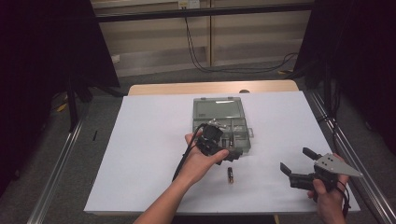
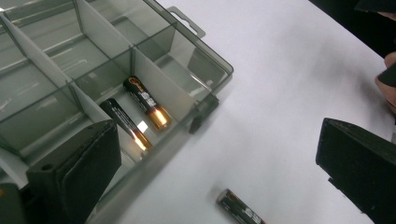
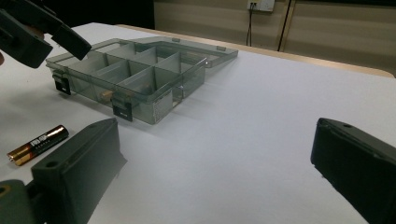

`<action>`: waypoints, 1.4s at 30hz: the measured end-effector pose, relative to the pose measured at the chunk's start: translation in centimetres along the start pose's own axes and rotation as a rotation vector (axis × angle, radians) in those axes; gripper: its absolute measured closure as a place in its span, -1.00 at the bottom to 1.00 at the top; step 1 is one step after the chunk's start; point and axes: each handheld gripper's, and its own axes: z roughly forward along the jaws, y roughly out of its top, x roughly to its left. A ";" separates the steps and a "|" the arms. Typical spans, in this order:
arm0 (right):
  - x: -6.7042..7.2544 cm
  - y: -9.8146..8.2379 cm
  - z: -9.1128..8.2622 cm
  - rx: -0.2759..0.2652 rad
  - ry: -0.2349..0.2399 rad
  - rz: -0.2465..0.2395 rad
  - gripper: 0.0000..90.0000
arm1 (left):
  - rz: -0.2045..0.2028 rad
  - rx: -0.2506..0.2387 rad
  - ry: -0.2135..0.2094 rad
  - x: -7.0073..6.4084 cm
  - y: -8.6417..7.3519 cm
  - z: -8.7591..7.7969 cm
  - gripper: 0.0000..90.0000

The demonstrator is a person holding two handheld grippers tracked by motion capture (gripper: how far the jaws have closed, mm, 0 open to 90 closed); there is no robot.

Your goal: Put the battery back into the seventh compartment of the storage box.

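Over the organizer box's near edge [image 1: 243,145]: left gripper [image 1: 223,148] wide open, empty | two batteries [image 2: 140,109] in compartment beneath | loose battery [image 1: 229,174] on white sheet just beside | right gripper [image 1: 299,164] open, empty, well apart.

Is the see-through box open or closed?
Open. The organizer box has its lid folded flat on the table behind it, and two batteries lie uncovered in its compartments.

1. The loose battery [image 3: 37,144] on the white surface carries white print on its black band, too small to make out.
2. The two batteries [image 2: 147,103] in the organiser box [image 2: 60,56] show pale label marks, also unreadable.
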 end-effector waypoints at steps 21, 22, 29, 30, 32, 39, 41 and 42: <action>0.1 0.0 0.0 0.001 0.004 -0.007 -0.98 | 0.016 0.003 0.012 -2.3 -2.5 -1.1 -0.89; 0.1 0.0 0.0 0.003 0.001 -0.001 -0.98 | 0.016 0.001 0.008 -2.4 -2.6 -1.0 -0.88; 0.1 0.0 0.0 0.000 -0.003 -0.006 -0.98 | 0.015 0.002 0.017 -2.7 -3.3 -0.9 -0.82; 0.1 0.0 0.0 0.000 -0.003 -0.007 -0.98 | 0.007 -0.011 0.017 -2.7 -3.4 -0.9 -0.79; 0.1 0.0 0.0 0.000 -0.003 -0.006 -0.98 | 0.002 -0.013 0.016 -2.8 -3.5 -1.0 -0.75; 0.2 0.0 0.1 0.001 -0.002 -0.005 -0.98 | 0.010 -0.003 0.024 -3.1 -3.9 -0.8 -0.62; 0.1 0.0 0.1 0.001 -0.004 -0.008 -0.98 | 0.013 0.002 0.024 -3.2 -4.0 -0.7 -0.58; 0.1 0.0 0.1 0.001 -0.003 -0.008 -0.98 | 0.015 0.006 0.023 -3.3 -4.1 -0.6 -0.55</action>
